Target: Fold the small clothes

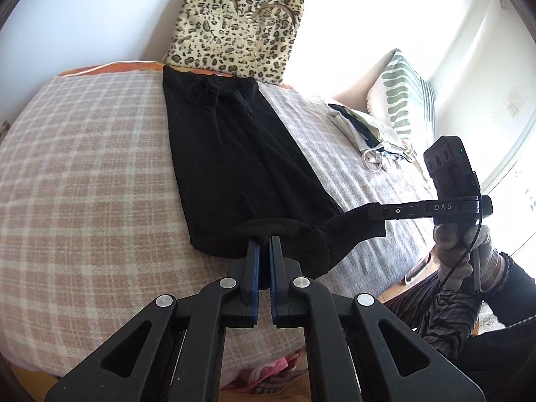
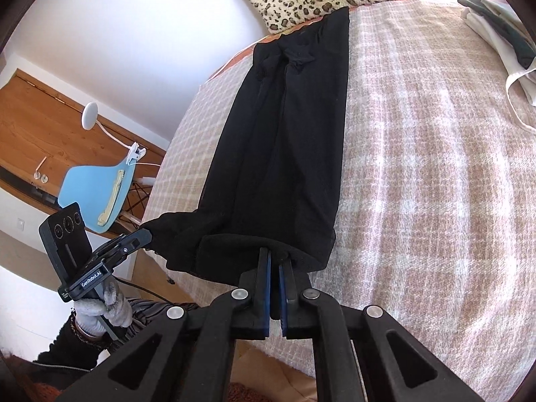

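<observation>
Black tights (image 1: 234, 154) are laid out long and flat on the checked blanket (image 1: 83, 174) of the bed. The long way of the tights runs straight away from both grippers, up to the leopard pillow (image 1: 234, 23) at the far end. The near end, by the edge of the bed, is the end that is held.

The left gripper (image 1: 264, 244) is seen with its jaws almost shut, and the thick near edge of the tights is pinched between them. The right gripper (image 2: 274, 258) is closed the same way on the same edge, just beside the other one. In each view the other gripper can be seen gripping a corner of the black cloth from the side. The near end looks a little lifted and bunched.

Both grippers are at the same end, so neither one is nearer. The fold would most likely be made by carrying this near end forward, along the long way, to the far end by the pillow. Other folded clothes (image 1: 365, 134) are lying well apart on the right.
</observation>
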Demonstrator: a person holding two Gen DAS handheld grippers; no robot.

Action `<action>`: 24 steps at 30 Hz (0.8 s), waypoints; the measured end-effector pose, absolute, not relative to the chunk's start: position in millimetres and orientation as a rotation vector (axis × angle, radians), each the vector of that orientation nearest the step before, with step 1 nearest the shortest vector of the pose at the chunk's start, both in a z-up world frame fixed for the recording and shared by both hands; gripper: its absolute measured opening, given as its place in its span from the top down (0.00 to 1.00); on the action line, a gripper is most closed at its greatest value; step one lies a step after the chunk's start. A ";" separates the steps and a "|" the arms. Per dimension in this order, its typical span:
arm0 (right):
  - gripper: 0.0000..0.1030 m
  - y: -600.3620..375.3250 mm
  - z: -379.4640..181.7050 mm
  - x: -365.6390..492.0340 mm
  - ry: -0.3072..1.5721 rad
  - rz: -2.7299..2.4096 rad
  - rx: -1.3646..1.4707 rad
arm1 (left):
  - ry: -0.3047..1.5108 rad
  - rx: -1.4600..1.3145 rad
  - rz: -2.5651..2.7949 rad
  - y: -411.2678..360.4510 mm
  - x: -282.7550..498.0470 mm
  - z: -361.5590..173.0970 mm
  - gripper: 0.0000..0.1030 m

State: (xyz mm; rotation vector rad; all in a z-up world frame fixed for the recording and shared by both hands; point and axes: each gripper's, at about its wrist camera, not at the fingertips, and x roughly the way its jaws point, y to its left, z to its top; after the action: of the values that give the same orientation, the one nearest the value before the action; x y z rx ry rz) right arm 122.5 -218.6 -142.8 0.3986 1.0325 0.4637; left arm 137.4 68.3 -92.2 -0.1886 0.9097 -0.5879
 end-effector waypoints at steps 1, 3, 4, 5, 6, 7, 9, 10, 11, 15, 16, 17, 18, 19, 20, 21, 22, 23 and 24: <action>0.98 -220.2 -141.6 126.8 1.027 0.460 0.407 | 0.909 -0.192 -0.583 68.2 143.2 -92.2 0.97; 0.98 -225.7 -140.4 138.0 1.026 0.447 0.426 | 0.908 -0.187 -0.576 66.8 154.6 -93.0 0.97; 0.98 -226.4 -140.7 143.8 1.027 0.446 0.437 | 0.908 -0.179 -0.571 65.9 160.0 -94.0 0.97; 0.98 -226.4 -140.9 149.9 1.027 0.439 0.440 | 0.910 -0.175 -0.564 64.9 165.5 -95.6 0.97; 0.98 -228.7 -140.4 155.2 1.023 0.429 0.436 | 0.915 -0.172 -0.559 63.9 171.3 -97.7 0.97; 0.98 -229.3 -140.4 160.9 1.019 0.421 0.431 | 0.920 -0.165 -0.557 62.9 176.6 -99.4 0.97; 0.98 -231.2 -142.5 173.0 1.017 0.408 0.435 | 0.930 -0.154 -0.545 61.6 186.6 -104.3 0.97; 0.98 -231.9 -144.2 179.1 1.020 0.403 0.440 | 0.937 -0.153 -0.541 61.5 191.1 -107.0 0.97; 0.98 -232.3 -145.8 185.0 1.023 0.398 0.442 | 0.944 -0.153 -0.536 61.7 195.2 -109.8 0.97; 0.98 -232.3 -154.6 200.1 1.042 0.381 0.431 | 0.963 -0.146 -0.525 61.5 207.3 -118.6 0.97; 0.98 -233.1 -156.9 202.1 1.046 0.376 0.430 | 0.967 -0.146 -0.522 61.4 209.7 -120.4 0.97; 0.98 -232.9 -159.3 204.4 1.050 0.370 0.431 | 0.972 -0.147 -0.518 61.6 212.1 -122.7 0.97; 0.98 -233.9 -161.4 208.4 1.057 0.364 0.433 | 0.977 -0.148 -0.513 62.1 214.6 -125.4 0.97; 0.98 -235.3 -164.4 211.0 1.065 0.360 0.439 | 0.983 -0.154 -0.507 62.8 217.2 -128.3 0.97; 0.98 -234.9 -167.7 216.5 1.073 0.354 0.443 | 0.996 -0.162 -0.503 63.5 220.3 -131.4 0.97; 0.96 -234.9 -170.6 218.9 1.081 0.352 0.441 | 1.008 -0.166 -0.501 64.1 222.8 -134.2 0.96; 0.95 -235.1 -172.7 220.3 1.090 0.355 0.439 | 1.016 -0.161 -0.493 64.6 225.4 -135.6 0.96; 0.94 -234.0 -172.5 221.2 1.091 0.363 0.433 | 1.020 -0.155 -0.480 65.8 226.0 -135.6 0.91; 0.92 -231.8 -170.3 222.1 1.088 0.362 0.410 | 1.019 -0.154 -0.465 68.4 225.7 -134.1 0.88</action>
State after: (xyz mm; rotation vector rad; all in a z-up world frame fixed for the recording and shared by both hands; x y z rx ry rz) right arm 222.1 -231.8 -170.3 0.4104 1.0881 0.3619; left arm 225.8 68.4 -134.1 -0.1542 1.0190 -0.4648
